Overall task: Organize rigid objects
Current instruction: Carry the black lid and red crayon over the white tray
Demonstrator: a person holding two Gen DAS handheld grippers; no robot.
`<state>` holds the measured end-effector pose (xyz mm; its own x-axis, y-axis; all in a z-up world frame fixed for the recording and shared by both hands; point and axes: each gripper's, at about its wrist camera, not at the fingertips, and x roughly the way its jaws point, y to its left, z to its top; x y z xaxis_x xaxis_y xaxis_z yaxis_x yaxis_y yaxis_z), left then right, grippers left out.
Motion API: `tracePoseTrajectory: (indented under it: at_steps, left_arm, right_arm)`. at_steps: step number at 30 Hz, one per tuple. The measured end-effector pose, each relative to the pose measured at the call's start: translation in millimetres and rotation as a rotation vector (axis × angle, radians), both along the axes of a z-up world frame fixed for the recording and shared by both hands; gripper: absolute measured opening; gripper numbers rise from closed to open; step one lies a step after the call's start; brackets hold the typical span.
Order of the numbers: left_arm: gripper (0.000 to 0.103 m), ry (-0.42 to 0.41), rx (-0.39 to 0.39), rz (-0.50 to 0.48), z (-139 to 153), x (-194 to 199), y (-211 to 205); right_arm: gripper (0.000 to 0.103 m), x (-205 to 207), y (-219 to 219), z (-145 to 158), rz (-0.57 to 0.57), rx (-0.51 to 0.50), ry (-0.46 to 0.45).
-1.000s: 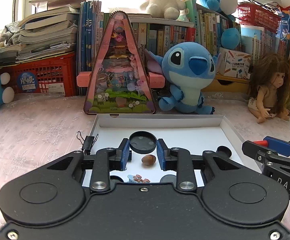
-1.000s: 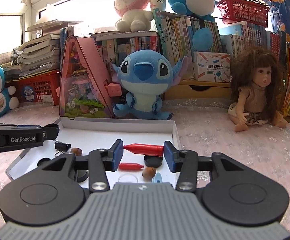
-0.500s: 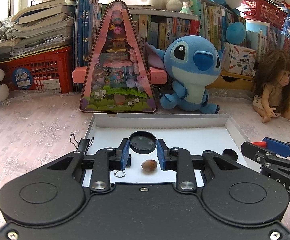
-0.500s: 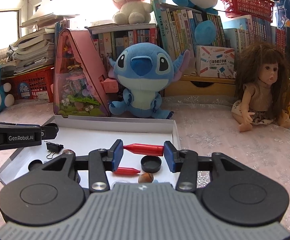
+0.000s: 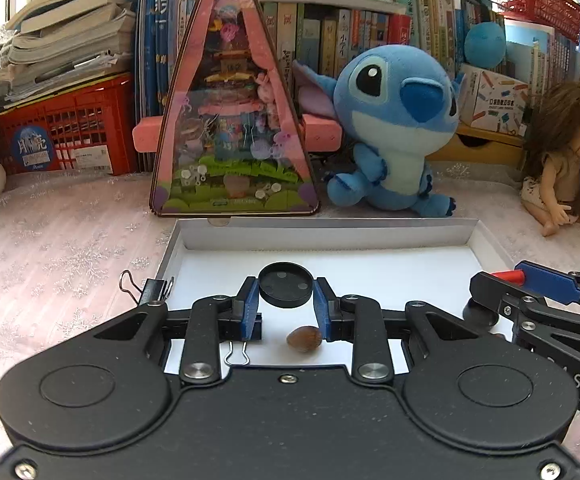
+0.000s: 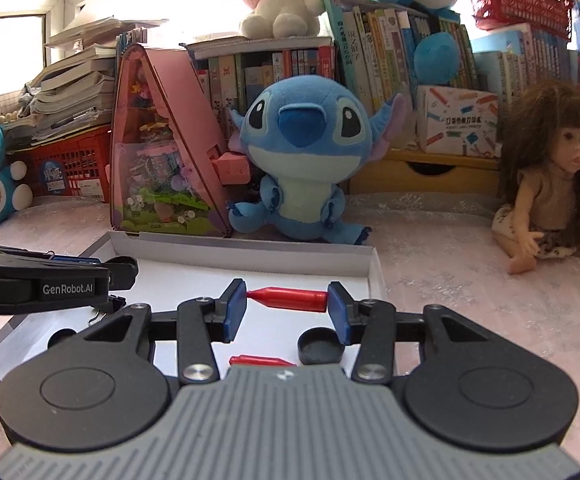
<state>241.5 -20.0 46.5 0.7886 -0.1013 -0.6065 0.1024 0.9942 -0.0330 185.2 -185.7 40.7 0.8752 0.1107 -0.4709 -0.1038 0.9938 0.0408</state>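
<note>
Left wrist view: left tongs (image 5: 286, 304) pinch black cap (image 5: 285, 290); right tongs (image 6: 287, 308) pinch red tube (image 6: 288, 299) endwise.

A child's room at home is showing itself: a blue plush alien toy (image 6: 304, 148) is sitting far against crowded rows of children's books (image 6: 374, 36), a brown-haired doll (image 6: 550, 184) lounging right.

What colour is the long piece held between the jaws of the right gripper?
Red. The long piece shows best in the right wrist view.
</note>
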Motion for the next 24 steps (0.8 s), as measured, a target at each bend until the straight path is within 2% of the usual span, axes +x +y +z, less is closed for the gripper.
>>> tracePoseTrajectory:
  at_steps: [10, 24]
  left_arm:
    - [0.028, 0.021, 0.006, 0.014, -7, 11, 5]
    - [0.028, 0.035, 0.005, 0.03, -11, 22, 7]
  right_arm:
    - [0.05, 12, -2, -12, 0.004, 0.009, 0.034]
    - [0.05, 23, -1, -14, 0.006, 0.002, 0.052]
